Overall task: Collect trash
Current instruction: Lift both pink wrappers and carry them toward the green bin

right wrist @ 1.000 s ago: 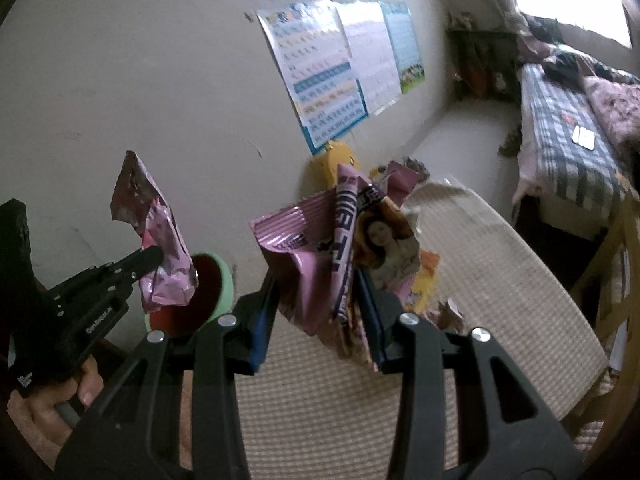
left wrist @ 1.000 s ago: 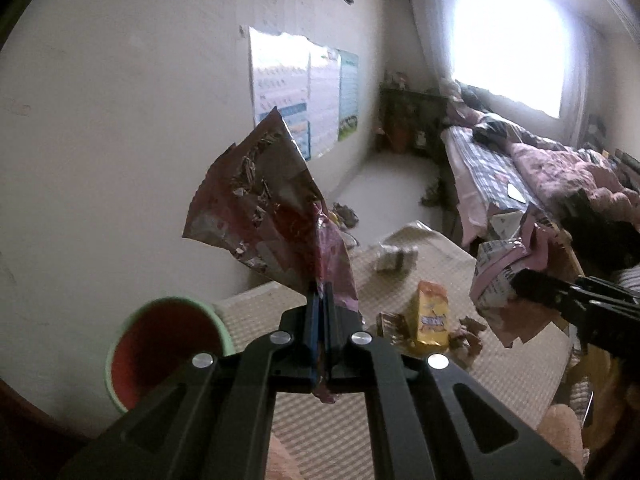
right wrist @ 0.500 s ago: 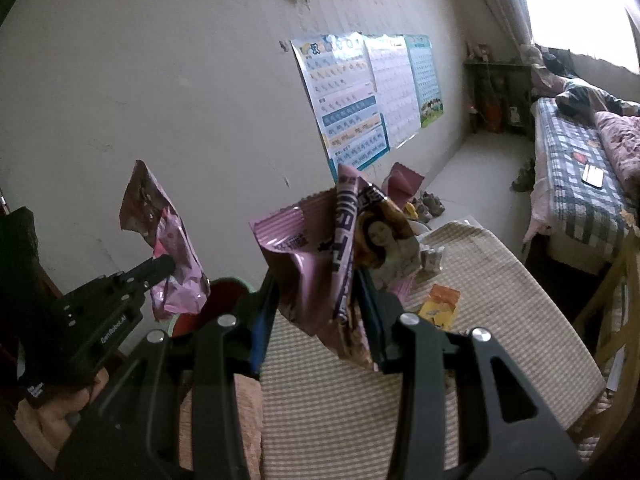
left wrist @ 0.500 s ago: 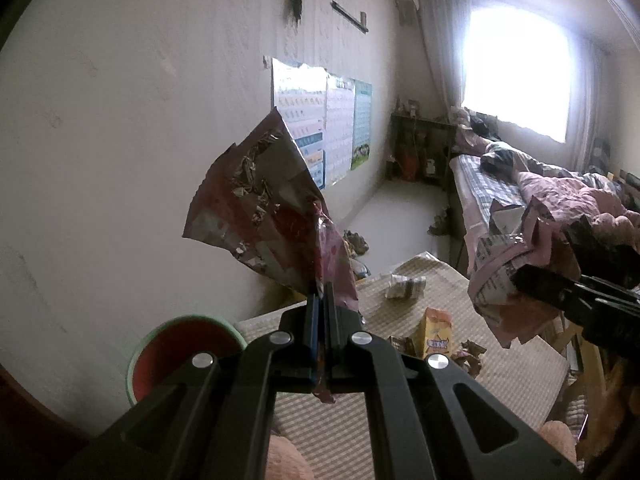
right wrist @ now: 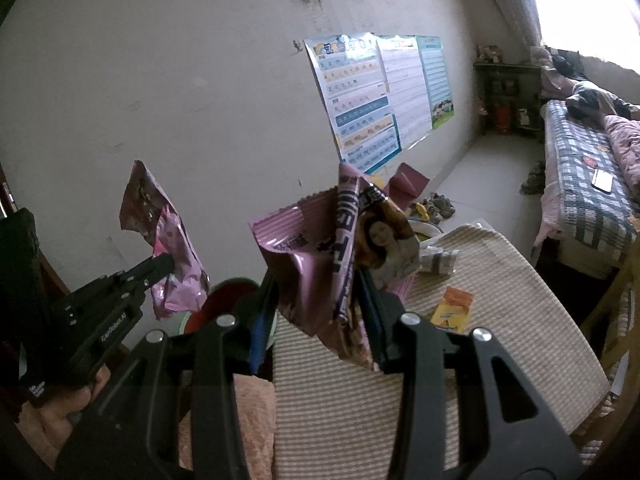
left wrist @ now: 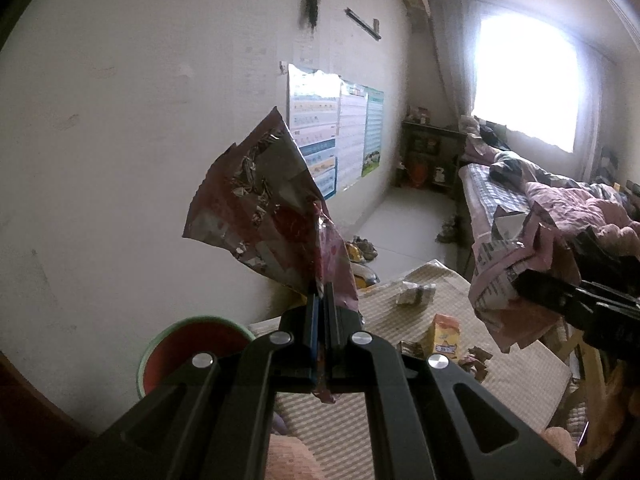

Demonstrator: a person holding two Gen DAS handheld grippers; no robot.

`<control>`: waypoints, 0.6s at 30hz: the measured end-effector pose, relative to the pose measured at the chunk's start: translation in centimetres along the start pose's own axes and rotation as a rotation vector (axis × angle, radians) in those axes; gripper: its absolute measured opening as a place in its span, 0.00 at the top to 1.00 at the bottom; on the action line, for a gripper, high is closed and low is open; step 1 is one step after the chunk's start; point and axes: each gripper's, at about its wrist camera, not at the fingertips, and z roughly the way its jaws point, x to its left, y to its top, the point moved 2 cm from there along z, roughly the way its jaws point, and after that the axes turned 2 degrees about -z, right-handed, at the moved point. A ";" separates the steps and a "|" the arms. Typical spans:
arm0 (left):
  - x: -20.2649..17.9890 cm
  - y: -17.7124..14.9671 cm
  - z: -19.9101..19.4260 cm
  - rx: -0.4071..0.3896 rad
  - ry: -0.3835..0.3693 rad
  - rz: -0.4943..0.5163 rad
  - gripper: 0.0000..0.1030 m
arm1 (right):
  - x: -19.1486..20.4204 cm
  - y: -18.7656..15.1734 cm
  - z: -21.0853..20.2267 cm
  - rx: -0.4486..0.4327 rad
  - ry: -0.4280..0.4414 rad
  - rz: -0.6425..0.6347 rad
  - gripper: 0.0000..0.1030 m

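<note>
My left gripper [left wrist: 322, 300] is shut on a crumpled red and silver foil wrapper [left wrist: 264, 204], held up in the air; it shows at the left of the right wrist view [right wrist: 168, 240]. My right gripper [right wrist: 316, 292] is shut on a bunch of pink snack wrappers [right wrist: 340, 248], seen at the right of the left wrist view [left wrist: 516, 264]. A green bin with a red inside [left wrist: 192, 344] stands below the left gripper, beside the table; the right wrist view shows it partly hidden [right wrist: 228, 292].
A table with a striped cloth [right wrist: 500, 320] carries an orange packet [right wrist: 454, 308], a white crumpled wrapper [right wrist: 440, 260] and small scraps [left wrist: 472, 360]. A wall with posters [right wrist: 376, 96] runs along the left. A bed [right wrist: 588, 184] stands at the right.
Both grippers have risen with their wrappers held fast. The table and bin now sit lower and farther in both views.
</note>
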 end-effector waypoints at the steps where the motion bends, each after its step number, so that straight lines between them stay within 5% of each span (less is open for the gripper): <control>1: 0.2 0.0 0.0 0.001 0.005 -0.004 1.00 | 0.1 0.0 0.4 0.005 0.005 -0.003 0.61; 14: 1.6 -0.1 0.5 0.007 0.046 -0.029 1.00 | 0.1 -0.3 2.3 0.027 0.019 -0.017 0.61; 18: 2.3 0.0 0.6 0.004 0.126 -0.023 1.00 | 0.4 -0.2 2.5 0.032 0.023 -0.019 0.61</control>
